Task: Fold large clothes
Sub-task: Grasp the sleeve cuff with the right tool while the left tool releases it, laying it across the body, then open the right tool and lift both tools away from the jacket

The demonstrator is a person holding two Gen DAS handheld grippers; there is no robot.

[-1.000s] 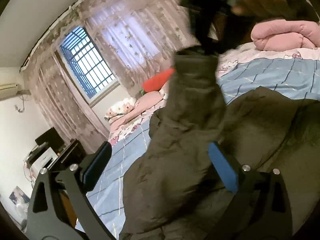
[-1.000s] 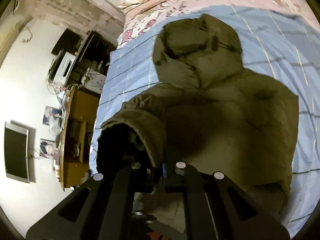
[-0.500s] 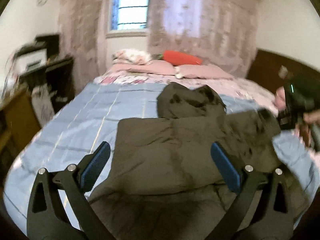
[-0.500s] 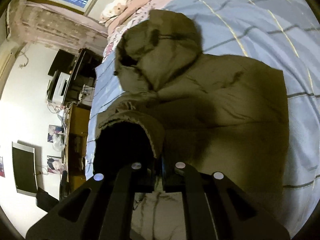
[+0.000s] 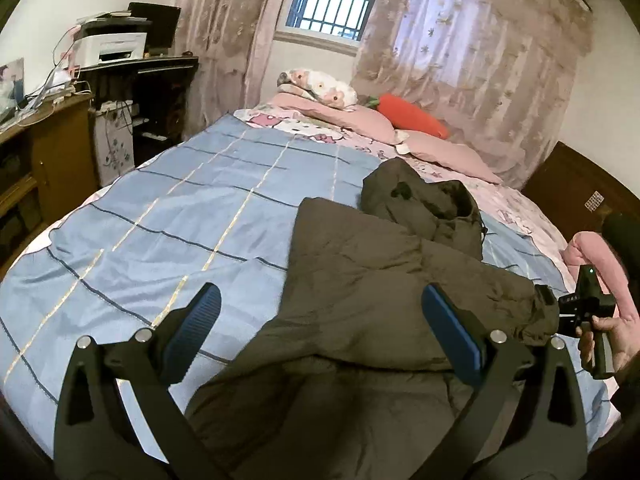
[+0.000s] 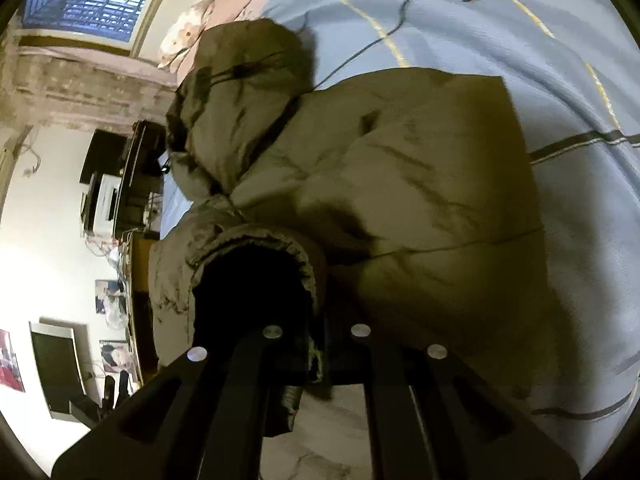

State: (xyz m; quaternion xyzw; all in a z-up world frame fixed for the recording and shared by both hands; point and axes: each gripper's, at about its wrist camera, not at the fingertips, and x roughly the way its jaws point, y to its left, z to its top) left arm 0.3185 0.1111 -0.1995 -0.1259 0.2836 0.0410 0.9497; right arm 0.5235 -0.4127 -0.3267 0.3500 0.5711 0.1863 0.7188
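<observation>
An olive hooded jacket (image 5: 360, 280) lies on the blue checked bedspread (image 5: 160, 220), hood toward the pillows at twelve o'clock. Its sleeve cuff (image 6: 256, 264) sits directly ahead of the right gripper (image 6: 316, 356), whose fingers are pinched together on the cuff's edge. In the left view, that gripper is at three o'clock, hand wrapped round its handle. The left gripper (image 5: 320, 320) hovers over the jacket's body, blue pads (image 5: 452, 332) wide apart, holding nothing.

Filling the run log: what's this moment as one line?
stage: sleeve fold | left claw: open, above coat | right claw: shut on cuff | coat: on bed, hood toward pillows
</observation>
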